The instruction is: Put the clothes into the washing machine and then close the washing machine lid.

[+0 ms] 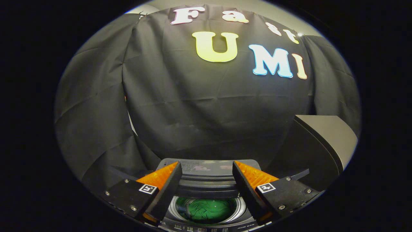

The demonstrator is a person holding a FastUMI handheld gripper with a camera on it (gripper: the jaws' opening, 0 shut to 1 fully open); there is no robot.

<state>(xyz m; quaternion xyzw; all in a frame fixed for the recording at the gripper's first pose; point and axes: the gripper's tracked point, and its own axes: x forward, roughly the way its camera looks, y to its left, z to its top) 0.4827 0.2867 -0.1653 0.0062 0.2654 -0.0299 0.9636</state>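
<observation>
Evidently the green clothes already lie in the drum of the washing machine, its folded lid raised beyond the gripper, whose fingers stand spread and empty; closing well means hooking the lid's front edge and lowering it steadily.

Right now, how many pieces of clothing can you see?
1: a green garment in the washer drum, below the open fingers. More may lie hidden beneath.
</observation>
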